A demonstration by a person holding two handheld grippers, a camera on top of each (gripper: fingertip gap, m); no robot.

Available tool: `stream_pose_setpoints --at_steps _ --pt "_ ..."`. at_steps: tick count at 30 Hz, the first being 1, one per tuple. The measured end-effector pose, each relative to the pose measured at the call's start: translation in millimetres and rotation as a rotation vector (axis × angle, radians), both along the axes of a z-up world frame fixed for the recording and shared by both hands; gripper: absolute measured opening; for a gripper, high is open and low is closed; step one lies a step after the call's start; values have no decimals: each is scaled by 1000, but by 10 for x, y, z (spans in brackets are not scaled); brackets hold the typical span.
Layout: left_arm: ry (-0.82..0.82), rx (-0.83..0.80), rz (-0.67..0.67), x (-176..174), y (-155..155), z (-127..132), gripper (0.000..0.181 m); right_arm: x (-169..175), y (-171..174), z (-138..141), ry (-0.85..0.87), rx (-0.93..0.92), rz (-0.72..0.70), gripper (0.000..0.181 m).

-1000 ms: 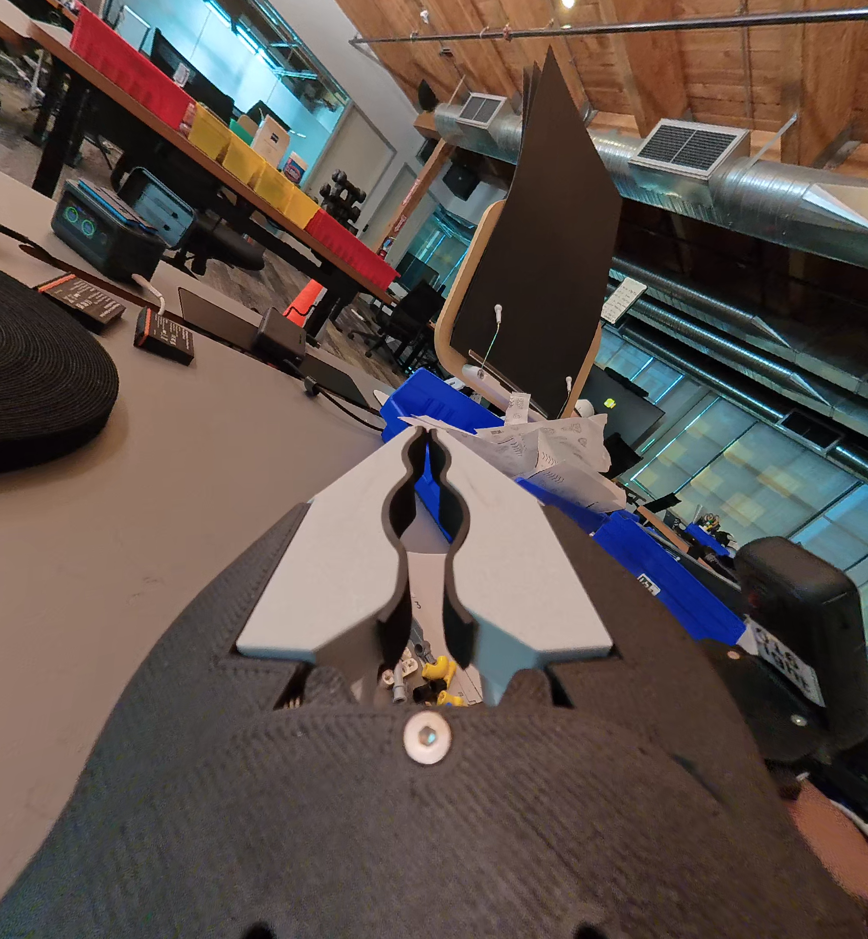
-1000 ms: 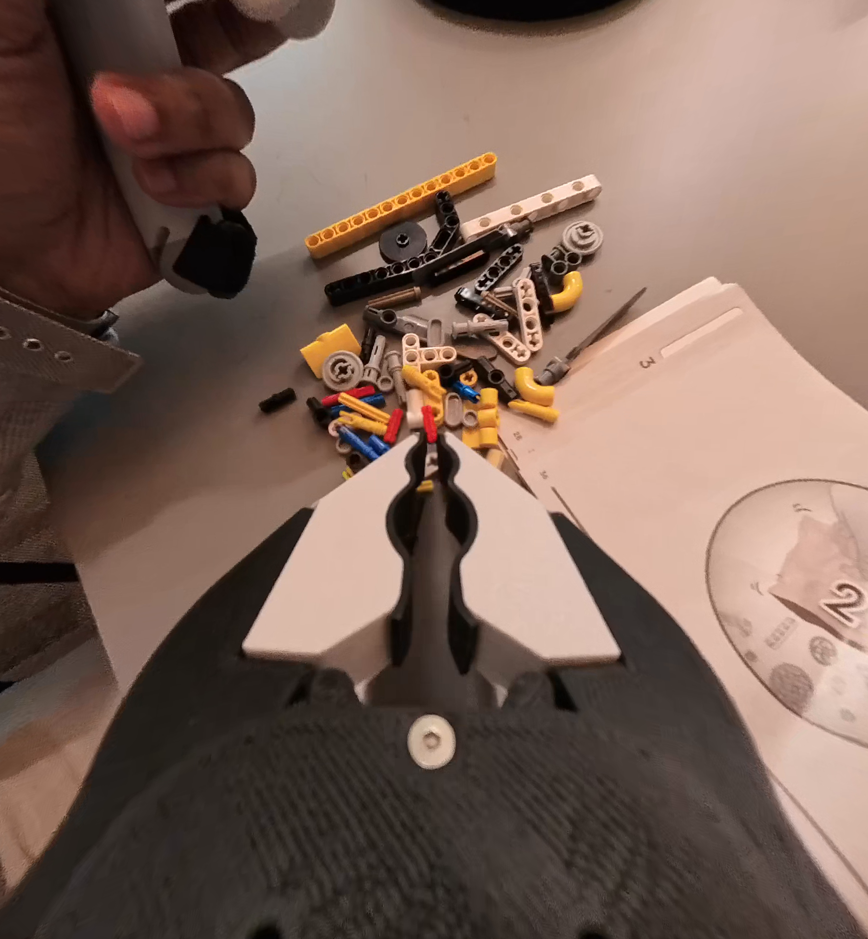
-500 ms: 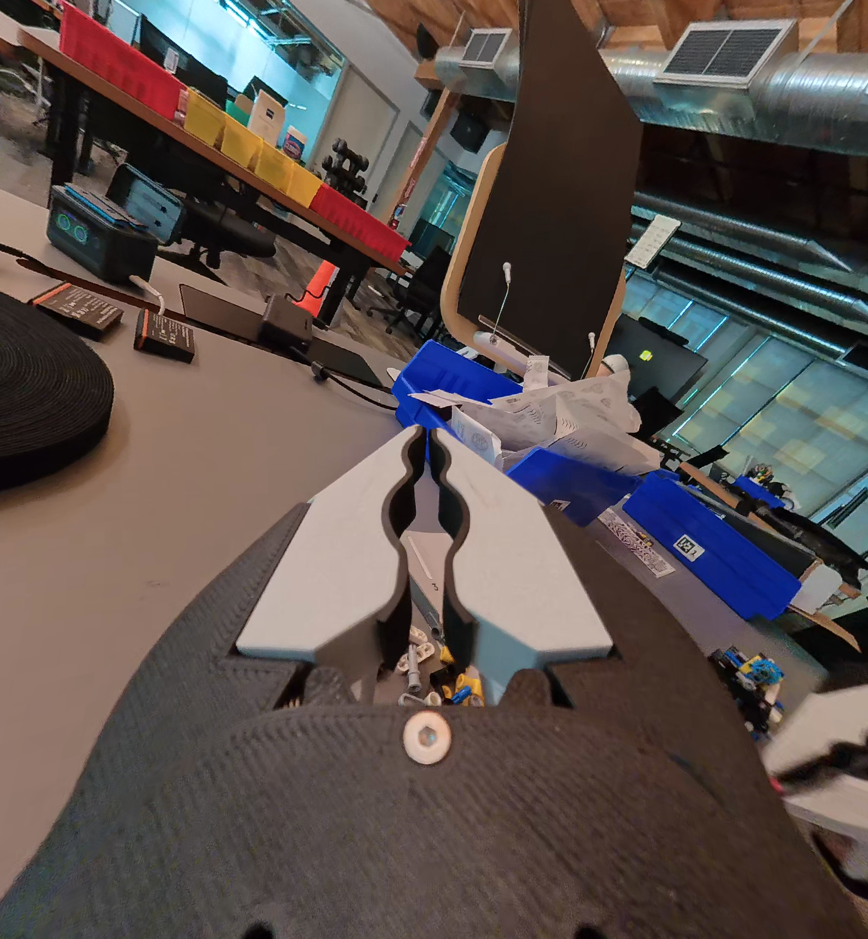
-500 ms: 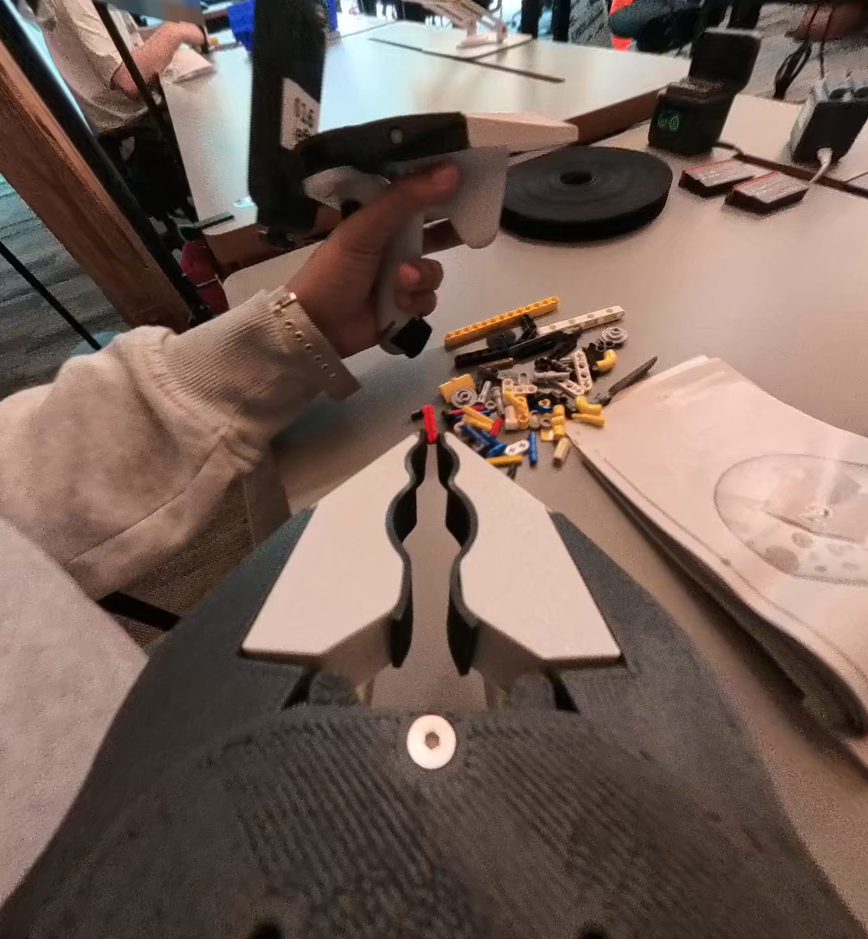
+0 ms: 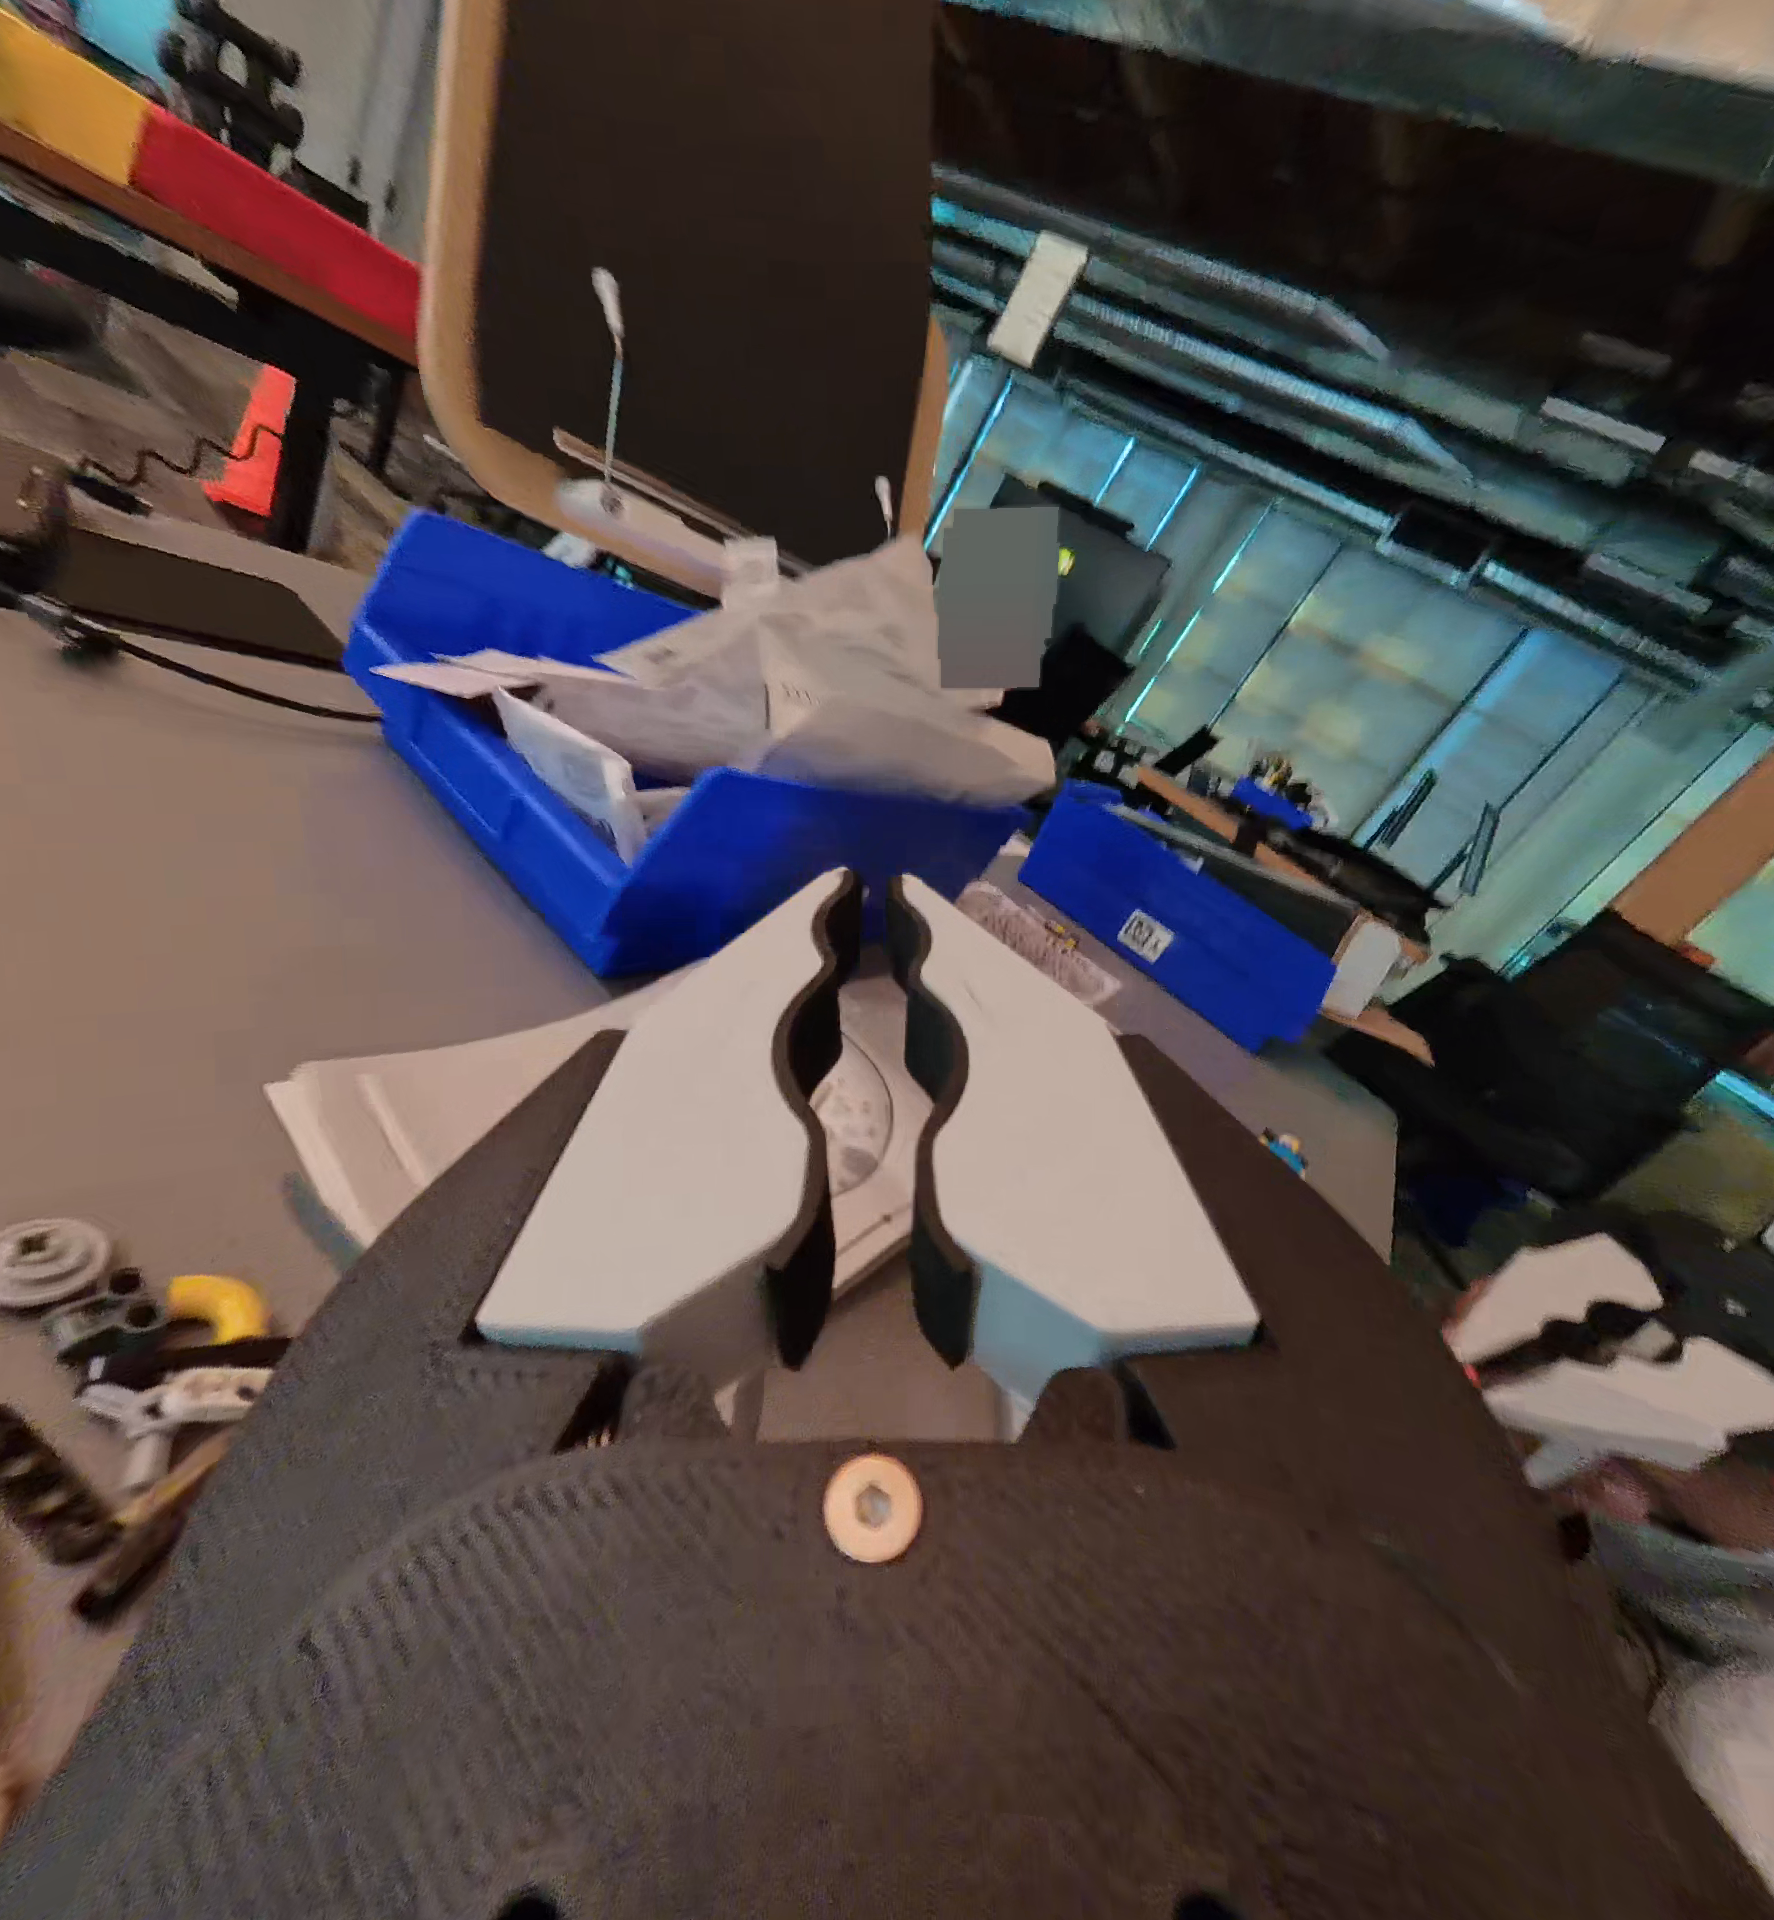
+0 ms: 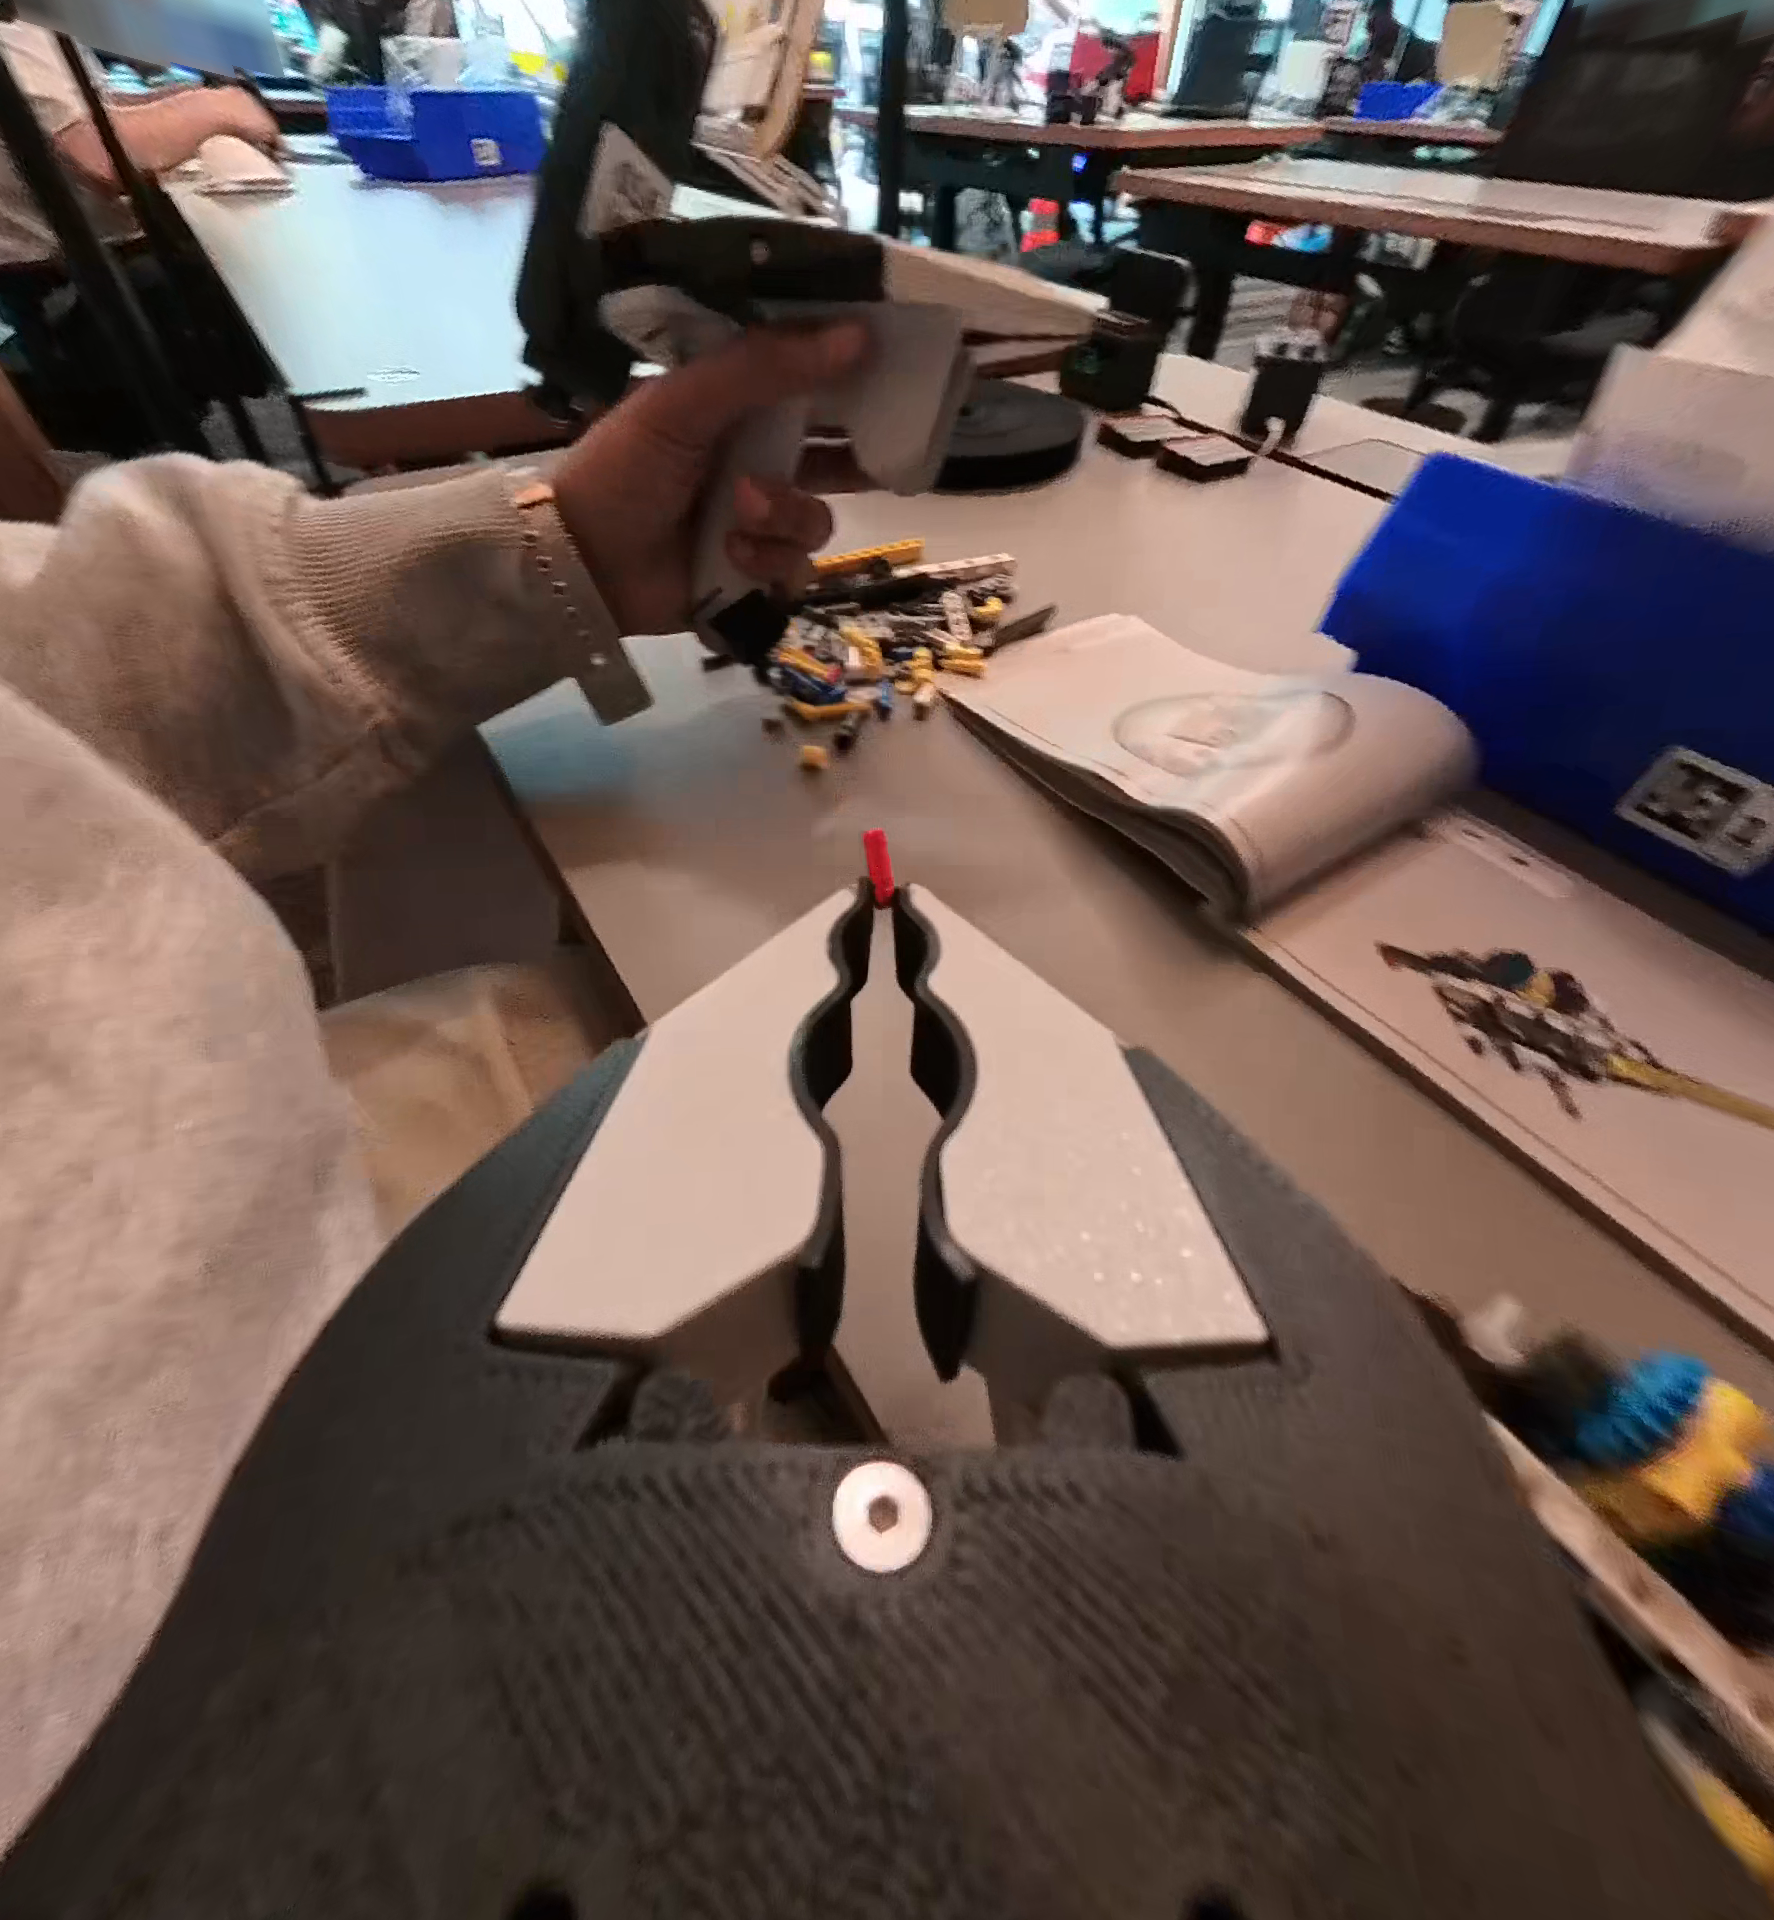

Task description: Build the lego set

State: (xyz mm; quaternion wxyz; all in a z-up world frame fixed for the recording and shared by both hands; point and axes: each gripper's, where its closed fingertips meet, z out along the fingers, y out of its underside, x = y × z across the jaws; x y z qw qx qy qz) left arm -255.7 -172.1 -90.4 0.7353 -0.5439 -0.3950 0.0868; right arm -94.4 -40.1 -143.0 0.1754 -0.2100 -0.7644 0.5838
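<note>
The right tongs (image 6: pixel 879 896) pinch a tiny, light, stiff, slippery red pin (image 6: pixel 876 860) by its end; the left tongs (image 5: pixel 870 896) are empty, nearly closed.

The right gripper (image 6: pixel 878 902) is showing smooth matt grey plastic fingers (image 6: pixel 717 1122) on a rough, ribbed black body — with a shiny metal screw (image 6: pixel 881 1515) sitting in it. The red pin (image 6: pixel 877 860) is looking like glossy plastic, as are the loose lego pieces (image 6: pixel 878 644). The table (image 6: pixel 1153 540) is presenting a smooth matt top. The instruction booklet (image 6: pixel 1205 769) is lying as soft paper, the blue bin (image 6: pixel 1589 644) is gleaming as hard plastic, and the sleeve (image 6: pixel 239 623) is looking fleecy — knitted cloth.
</note>
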Motion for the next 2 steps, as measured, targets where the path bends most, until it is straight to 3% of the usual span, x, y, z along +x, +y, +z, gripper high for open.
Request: stream_pose_setpoints --at_steps 1,2 --pt "-1 -32 2 42 77 -19 3 -28 87 12 -4 12 -15 2" --pt "3 -51 5 94 148 -16 3 -60 169 34 8 30 -26 2"
